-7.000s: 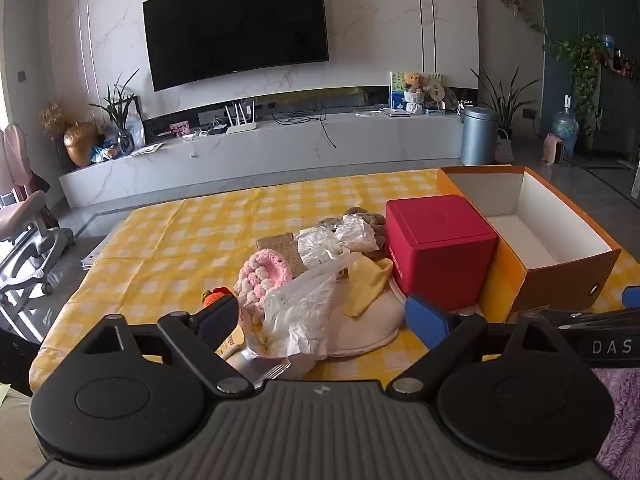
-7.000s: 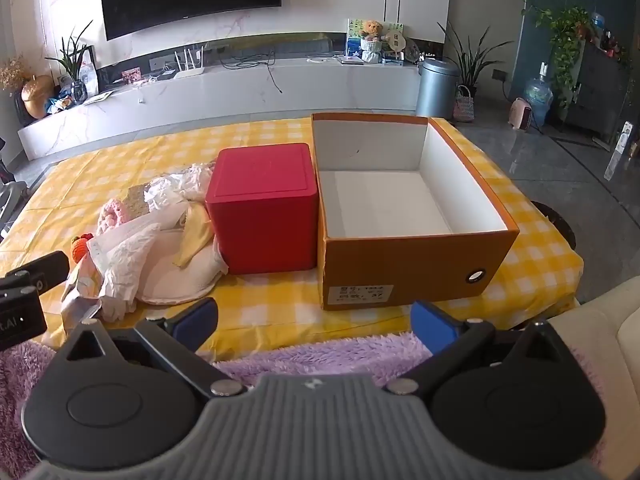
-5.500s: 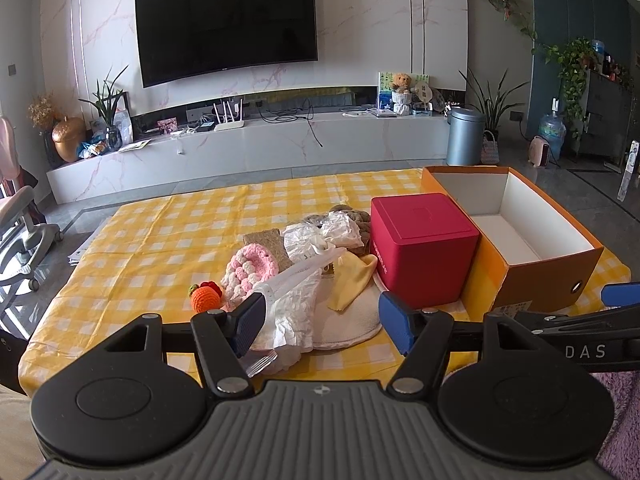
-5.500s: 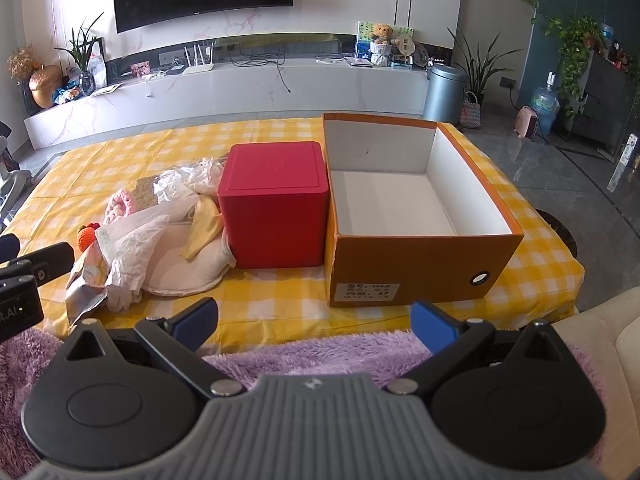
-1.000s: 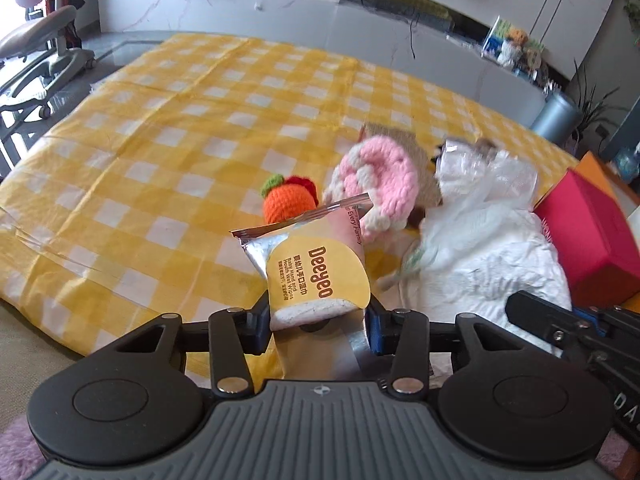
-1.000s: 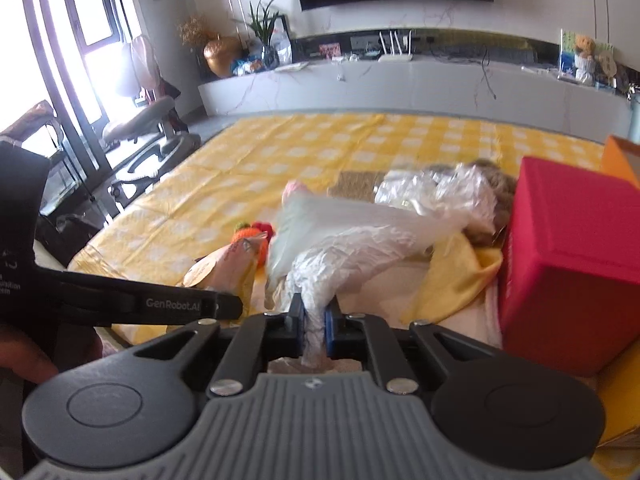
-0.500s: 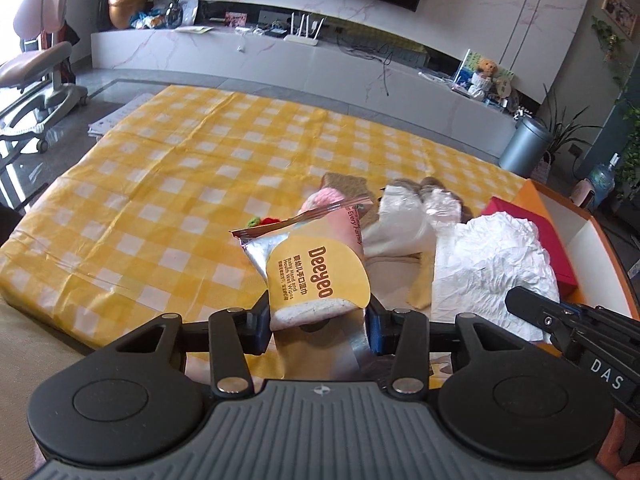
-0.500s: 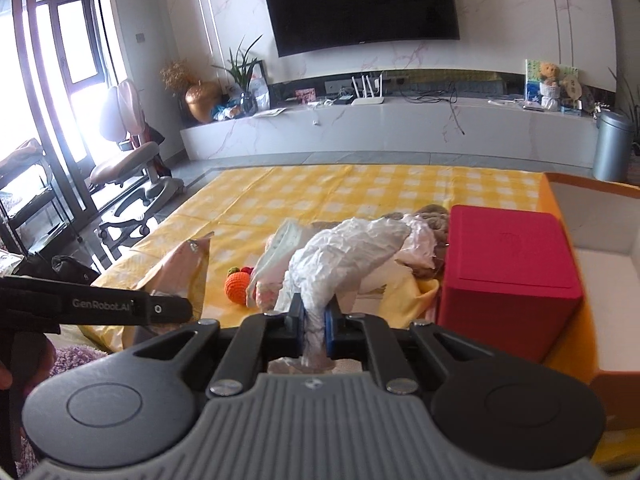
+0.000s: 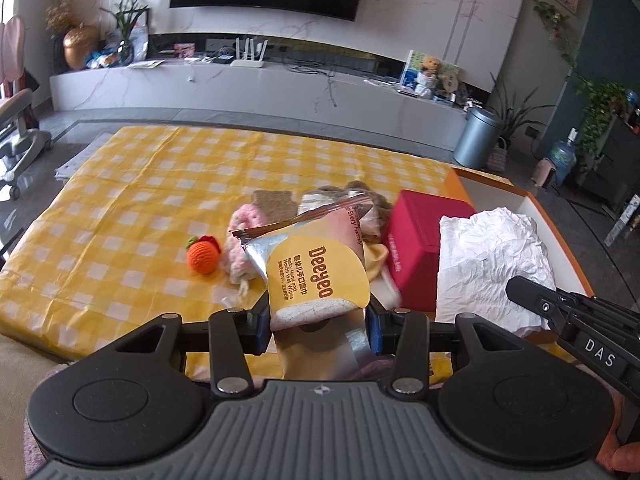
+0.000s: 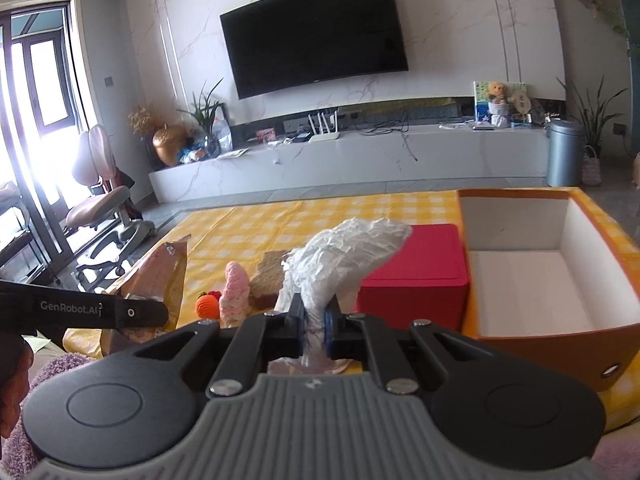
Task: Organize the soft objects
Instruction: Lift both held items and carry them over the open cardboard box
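Note:
My left gripper is shut on a yellow and silver pack of wet wipes, held up over the near edge of the yellow checked table. My right gripper is shut on a crumpled white plastic bag, lifted above the table. The same bag shows at the right of the left wrist view. On the table lie a crocheted orange, a pink knitted piece and more soft things behind the pack. An open orange box with a white inside stands to the right.
A red cube box stands between the pile and the orange box. Beyond the table are a long white TV bench, a wall TV, a grey bin and a pink chair at the left.
Both grippers have risen and drawn back from the pile, each carrying its load. The views now look flatter across the table, and the orange box has come into the right wrist view.

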Available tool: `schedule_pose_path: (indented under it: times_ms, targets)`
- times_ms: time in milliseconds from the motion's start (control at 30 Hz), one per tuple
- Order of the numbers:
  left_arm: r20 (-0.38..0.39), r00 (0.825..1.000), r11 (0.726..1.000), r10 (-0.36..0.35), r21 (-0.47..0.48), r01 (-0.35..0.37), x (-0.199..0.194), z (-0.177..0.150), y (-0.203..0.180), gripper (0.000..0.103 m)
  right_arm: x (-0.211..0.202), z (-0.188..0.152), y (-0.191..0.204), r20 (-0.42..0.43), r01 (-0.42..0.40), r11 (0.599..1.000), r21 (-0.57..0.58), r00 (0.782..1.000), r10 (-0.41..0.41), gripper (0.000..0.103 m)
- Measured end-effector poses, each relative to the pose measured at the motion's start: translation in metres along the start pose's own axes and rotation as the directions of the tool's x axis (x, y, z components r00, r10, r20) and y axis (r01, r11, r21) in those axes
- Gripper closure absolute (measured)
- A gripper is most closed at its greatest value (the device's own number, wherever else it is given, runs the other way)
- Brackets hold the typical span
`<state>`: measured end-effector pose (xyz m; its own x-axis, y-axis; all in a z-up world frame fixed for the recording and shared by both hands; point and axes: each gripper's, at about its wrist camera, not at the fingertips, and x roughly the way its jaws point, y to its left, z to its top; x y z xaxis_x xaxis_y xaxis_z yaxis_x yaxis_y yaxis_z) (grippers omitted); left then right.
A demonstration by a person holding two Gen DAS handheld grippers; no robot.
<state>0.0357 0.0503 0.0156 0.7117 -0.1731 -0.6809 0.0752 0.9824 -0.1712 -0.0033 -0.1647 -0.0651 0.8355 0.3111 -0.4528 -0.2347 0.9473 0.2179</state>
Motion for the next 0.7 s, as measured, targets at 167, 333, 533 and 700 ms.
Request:
schedule_pose_path:
  times_ms: [167,333,533,700]
  targets:
    - [-0.016,0.998,0.997,-0.057,0.051,0.057,0.002,0.008,-0.031,0.053,-0.025,0.005,-0.025,0.026,0.023,1.0,0.005,0.999,-0.024,0.096]
    - [-0.038,0.991,0.984,-0.129,0.12,0.133,0.012,0.02,-0.071,0.053,-0.041,0.017,-0.052,0.042,0.055,0.998,-0.005,0.998,-0.055,0.096]
    - [-0.088,0.978,0.955,-0.191,0.216,0.205,0.04,0.035,-0.125,0.053,-0.05,0.031,-0.091,0.051,0.1,0.995,-0.004,0.994,-0.099,0.096]
    - [-0.141,0.967,0.922,-0.211,0.301,0.245,0.069,0.048,-0.17,0.053,-0.048,0.043,-0.128,0.045,0.155,0.988,-0.018,0.987,-0.154,0.096]
